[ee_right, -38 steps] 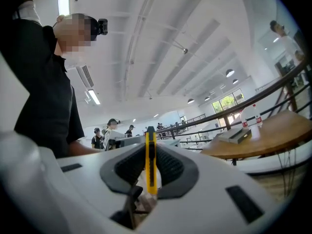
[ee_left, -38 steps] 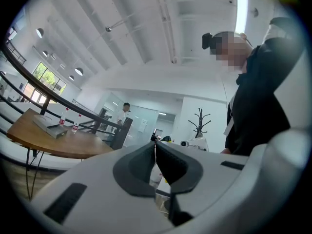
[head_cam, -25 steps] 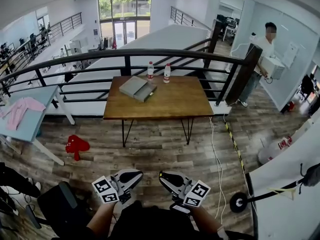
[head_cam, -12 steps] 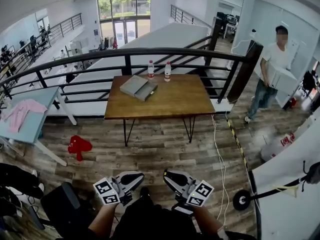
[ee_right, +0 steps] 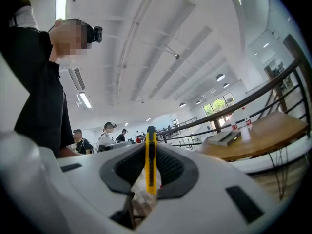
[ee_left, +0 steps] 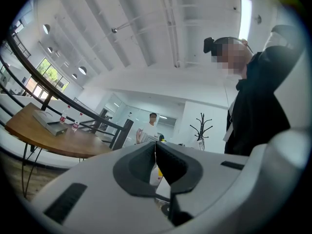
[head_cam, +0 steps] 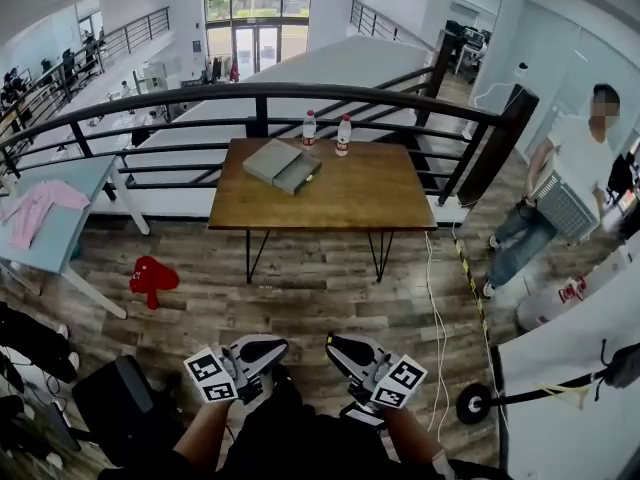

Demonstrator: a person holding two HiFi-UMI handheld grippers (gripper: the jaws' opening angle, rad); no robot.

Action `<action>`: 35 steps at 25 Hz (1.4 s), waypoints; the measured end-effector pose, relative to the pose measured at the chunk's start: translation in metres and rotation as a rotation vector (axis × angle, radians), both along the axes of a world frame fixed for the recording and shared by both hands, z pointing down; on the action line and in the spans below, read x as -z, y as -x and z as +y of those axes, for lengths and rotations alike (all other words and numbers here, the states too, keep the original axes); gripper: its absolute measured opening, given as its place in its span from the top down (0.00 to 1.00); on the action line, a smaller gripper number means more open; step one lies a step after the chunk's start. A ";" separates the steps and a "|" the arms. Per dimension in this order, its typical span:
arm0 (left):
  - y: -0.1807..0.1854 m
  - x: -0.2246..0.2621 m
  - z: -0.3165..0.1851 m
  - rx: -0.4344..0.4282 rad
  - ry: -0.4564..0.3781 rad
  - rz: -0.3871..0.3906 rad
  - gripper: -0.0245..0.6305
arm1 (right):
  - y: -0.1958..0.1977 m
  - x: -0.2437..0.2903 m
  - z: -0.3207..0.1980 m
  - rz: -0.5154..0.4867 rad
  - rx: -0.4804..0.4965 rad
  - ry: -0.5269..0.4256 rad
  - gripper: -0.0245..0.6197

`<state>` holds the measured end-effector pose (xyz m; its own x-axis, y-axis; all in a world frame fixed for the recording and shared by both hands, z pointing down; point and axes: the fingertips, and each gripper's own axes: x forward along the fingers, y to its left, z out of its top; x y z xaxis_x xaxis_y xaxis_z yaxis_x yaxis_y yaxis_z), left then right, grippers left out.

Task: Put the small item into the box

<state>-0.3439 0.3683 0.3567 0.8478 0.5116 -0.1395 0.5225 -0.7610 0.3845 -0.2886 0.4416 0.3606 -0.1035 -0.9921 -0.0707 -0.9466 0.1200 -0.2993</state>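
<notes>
A grey box (head_cam: 283,165) lies on the far left part of a wooden table (head_cam: 350,200), well ahead of me across the floor. Both grippers are held low, close to my body. My right gripper (head_cam: 348,353) is shut on a yellow utility knife (ee_right: 151,165), which stands upright between its pads and pokes out past the tips. My left gripper (head_cam: 256,354) is shut, its pads (ee_left: 168,165) meeting with nothing between them. The box (ee_left: 48,126) and table also show far off in the left gripper view, and the box (ee_right: 222,138) in the right gripper view.
Two water bottles (head_cam: 326,131) stand at the table's back edge before a black railing (head_cam: 250,93). A blue table with a pink cloth (head_cam: 40,213) is at left, a red thing (head_cam: 152,278) lies on the floor, and a person (head_cam: 555,198) carrying a tray stands at right. A cable (head_cam: 440,308) runs along the floor.
The person at right has walked nearer along the right side, carrying a tray. The table sits slightly lower in the head view. Both grippers stay as they were.
</notes>
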 end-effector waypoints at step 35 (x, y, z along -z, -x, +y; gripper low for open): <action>-0.193 0.007 -0.177 -0.067 0.048 0.028 0.94 | -0.190 0.021 -0.173 0.036 -0.082 0.034 0.85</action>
<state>-0.1505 0.1917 0.3493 0.8072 0.5595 -0.1882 0.5829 -0.7050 0.4040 -0.0981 0.2681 0.3395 -0.0232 -0.9991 -0.0342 -0.9631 0.0315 -0.2672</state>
